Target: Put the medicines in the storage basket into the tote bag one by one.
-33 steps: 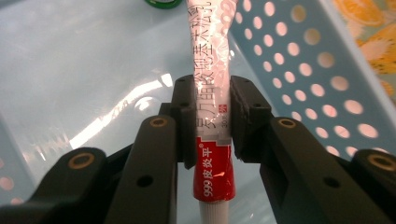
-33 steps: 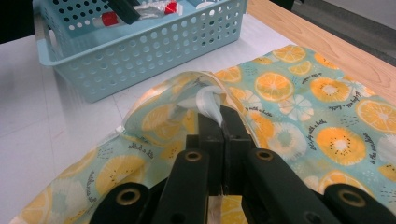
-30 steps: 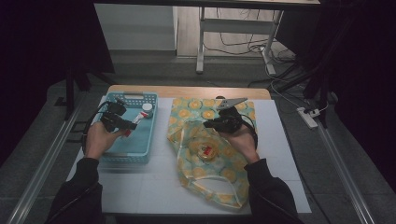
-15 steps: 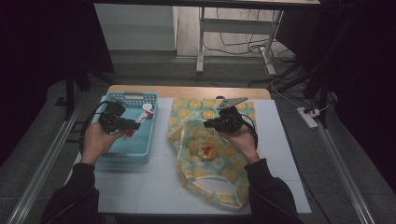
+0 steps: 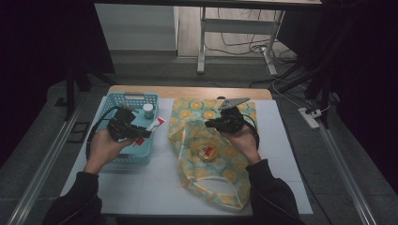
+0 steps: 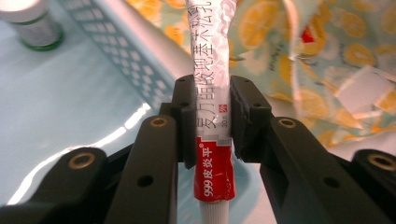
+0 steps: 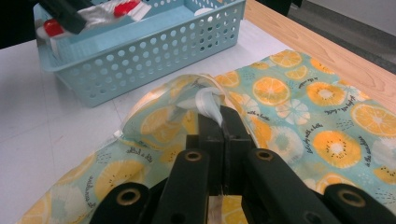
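Tube (image 6: 212, 107): we find it clamped between the pads of the left hand-held gripper (image 5: 141, 134), over the right wall of the blue basket (image 5: 141, 157).
Axis: we see the tube's length running along the jaws, cap toward the hand, crimped tail pointing at the bag (image 5: 220, 176).
Bag mouth: the right hand-held gripper (image 7: 219, 122) is closed on the white edge strip (image 7: 208, 105), lifting it.
Direction: we judge the opening lies to the tube's right, just beside the basket.
Nearer hand: the left, which carries the tube.
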